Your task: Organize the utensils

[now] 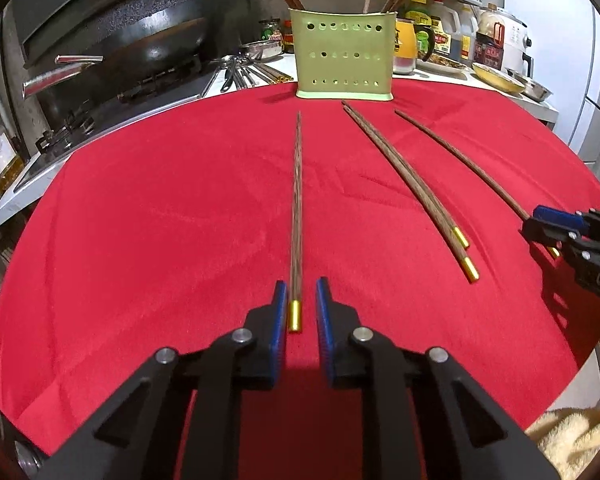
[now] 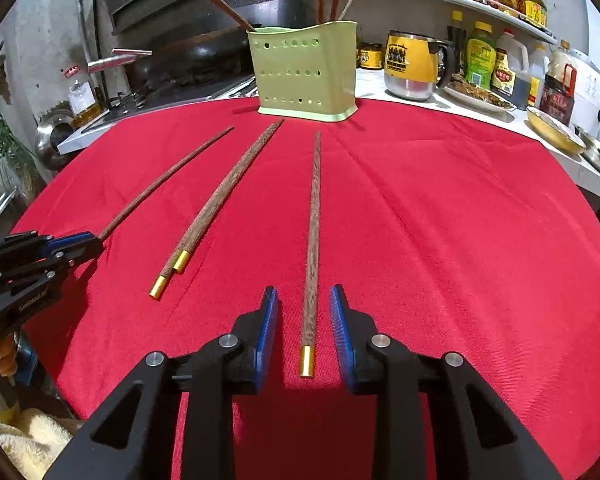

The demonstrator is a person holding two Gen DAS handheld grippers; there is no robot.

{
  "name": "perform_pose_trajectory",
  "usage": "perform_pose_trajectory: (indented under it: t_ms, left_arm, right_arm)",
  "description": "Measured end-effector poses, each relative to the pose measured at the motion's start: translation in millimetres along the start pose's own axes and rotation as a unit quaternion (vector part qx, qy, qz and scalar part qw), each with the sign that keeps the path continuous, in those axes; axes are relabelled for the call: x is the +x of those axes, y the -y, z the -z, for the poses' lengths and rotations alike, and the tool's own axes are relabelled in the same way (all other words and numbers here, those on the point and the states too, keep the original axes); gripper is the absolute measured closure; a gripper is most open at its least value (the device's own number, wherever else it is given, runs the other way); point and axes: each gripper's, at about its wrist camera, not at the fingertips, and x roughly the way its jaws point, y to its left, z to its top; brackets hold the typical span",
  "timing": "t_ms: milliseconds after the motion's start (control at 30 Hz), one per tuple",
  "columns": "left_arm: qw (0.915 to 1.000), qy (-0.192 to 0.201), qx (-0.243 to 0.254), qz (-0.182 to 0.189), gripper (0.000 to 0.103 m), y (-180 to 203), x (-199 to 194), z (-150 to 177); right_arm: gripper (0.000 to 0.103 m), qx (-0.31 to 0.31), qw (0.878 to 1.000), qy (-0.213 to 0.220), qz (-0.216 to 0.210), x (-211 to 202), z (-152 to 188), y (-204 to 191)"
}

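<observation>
Red cloth (image 1: 180, 220) covers the table. Stove with wok (image 1: 140, 48) off to the left; bottles (image 2: 496, 60), yellow mug (image 2: 410, 64) and dishes crowd the counter at right. Green caddy (image 1: 345, 54) stands at the cloth's far edge, chopsticks upright in it.

Four chopsticks lie on the cloth, thin tips toward the caddy, nothing across them. Middle pair (image 2: 216, 208) lies touching, well clear of both grippers.

Left gripper (image 1: 301, 306): jaws narrowly apart, left chopstick (image 1: 297, 208) between them, its gold cap hard against the left pad, gap at the right pad. Not clamped.

Right gripper (image 2: 304, 320): jaws wider, right chopstick (image 2: 314, 240) centred between the pads, touching neither, gold cap nearest the camera.

Only the left view shows loose cutlery (image 1: 236, 72) by the stove. Only the right view shows the mug whole.
</observation>
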Motion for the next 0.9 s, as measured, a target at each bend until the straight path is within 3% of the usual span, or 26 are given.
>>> perform_pose_trajectory:
  t_ms: [200, 667, 900]
  left_arm:
    - [1.0000, 0.005, -0.004, 0.002, 0.088, -1.6, 1.6, -0.5]
    - [1.0000, 0.007, -0.003, 0.006, 0.088, -1.8, -3.8, 4.7]
    - [0.9999, 0.008, -0.006, 0.010, 0.088, -1.1, -4.2, 4.6]
  right_arm:
    - [0.085, -0.014, 1.000, 0.009, 0.017, -2.3, 4.6, -0.9]
    - [0.083, -0.035, 0.999, 0.019, 0.011, -17.4, 23.0, -6.7]
    - [0.086, -0.017, 1.000, 0.020, 0.006, -16.3, 22.6, -1.7]
